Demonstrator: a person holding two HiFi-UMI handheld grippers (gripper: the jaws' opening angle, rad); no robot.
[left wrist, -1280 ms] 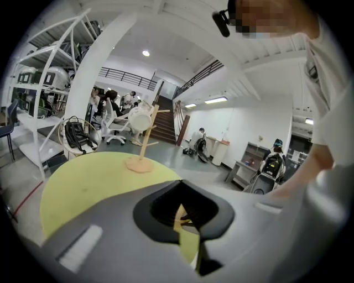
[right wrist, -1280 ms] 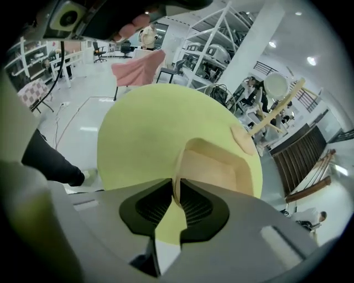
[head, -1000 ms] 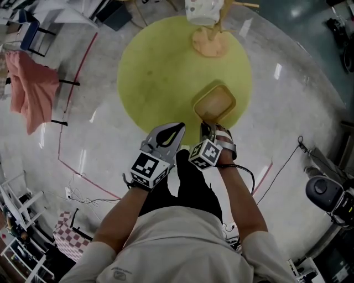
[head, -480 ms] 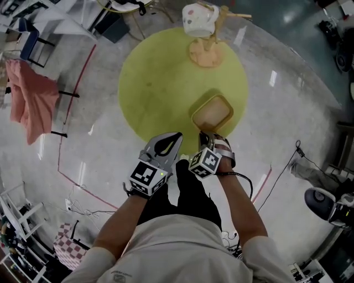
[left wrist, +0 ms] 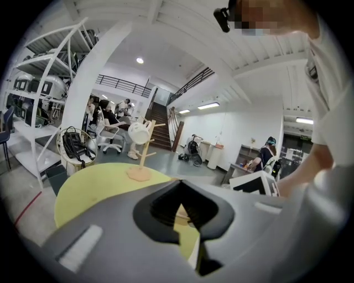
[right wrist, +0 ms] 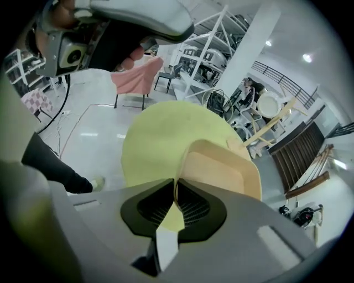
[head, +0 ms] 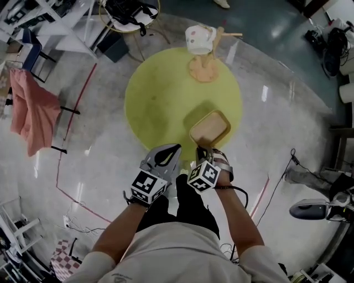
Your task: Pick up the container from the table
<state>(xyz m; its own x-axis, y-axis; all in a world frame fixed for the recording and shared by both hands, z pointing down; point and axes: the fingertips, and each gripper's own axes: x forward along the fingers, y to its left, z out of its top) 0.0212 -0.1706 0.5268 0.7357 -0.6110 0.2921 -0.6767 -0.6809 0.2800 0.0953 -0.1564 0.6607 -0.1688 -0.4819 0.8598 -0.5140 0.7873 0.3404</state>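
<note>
A beige rectangular container (head: pixel 210 128) sits at the near right edge of the round yellow table (head: pixel 166 94). My right gripper (head: pixel 200 148) is at the container's near rim. In the right gripper view the container (right wrist: pixel 221 171) fills the space ahead, and the right gripper (right wrist: pixel 176 179) is shut on its thin edge. I cannot tell whether the container is off the tabletop. My left gripper (head: pixel 178 147) hangs beside it to the left, just off the table edge. In its own view the left gripper (left wrist: pixel 180 181) is shut on nothing.
A wooden mug tree (head: pixel 203 71) with a white mug (head: pixel 199 40) stands at the table's far side. A pink cloth (head: pixel 33 110) hangs over a chair at the left. A basket with a black bag (head: pixel 127 8), shelving and floor cables surround the table.
The table and container now sit lower and smaller in the head view, and both grippers have shifted down with them. The right gripper still holds the rim.
</note>
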